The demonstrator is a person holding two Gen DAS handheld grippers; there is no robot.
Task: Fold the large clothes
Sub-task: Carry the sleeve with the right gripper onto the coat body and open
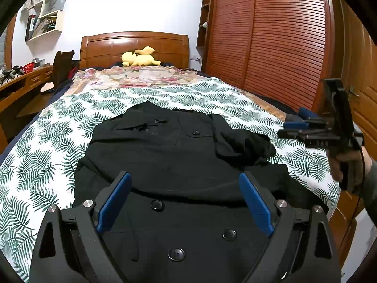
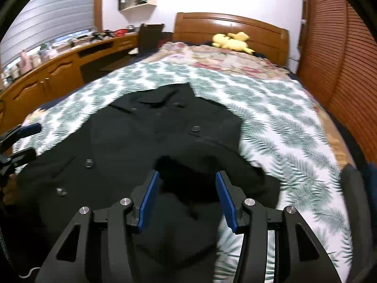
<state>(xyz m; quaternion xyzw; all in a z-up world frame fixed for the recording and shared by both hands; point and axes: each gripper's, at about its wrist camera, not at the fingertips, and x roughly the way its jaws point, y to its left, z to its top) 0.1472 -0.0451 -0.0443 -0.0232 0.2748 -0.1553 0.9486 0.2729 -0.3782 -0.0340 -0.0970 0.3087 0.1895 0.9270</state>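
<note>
- While both claws hang above the bed (image 1: 70, 108), a black coat (image 1: 165, 155) lies spread across the leaf-print sheet (image 1: 42, 146), reaching from mid-bed toward the near edge.
- Left claw (image 1: 185, 198): its blue pads (image 1: 114, 200) stand wide apart with nothing between them, poised over the coat's near part, where several round black buttons (image 1: 157, 204) show.
- Right claw (image 2: 187, 195): its blue fingers (image 2: 148, 200) are likewise spread and grip nothing; below them is a bunched fold of the coat near its right edge. This view is blurred, so whether the tips touch the cloth cannot be told.
- From the left wrist view the right claw (image 1: 306, 129) appears at the right side, held in a hand (image 1: 346, 165), above the sheet and clear of the coat.
- One sleeve (image 1: 245, 143) lies rumpled on the coat's right side.
- Farther up the bed lies a floral blanket (image 1: 132, 77), with a yellow plush toy (image 1: 140, 57) against the wooden headboard (image 1: 134, 44).
- A slatted wooden wardrobe (image 1: 271, 42) stands to the right, a wooden tabletop (image 2: 70, 54) with clutter to the left, and white wall shelves (image 1: 47, 11) above it.
</note>
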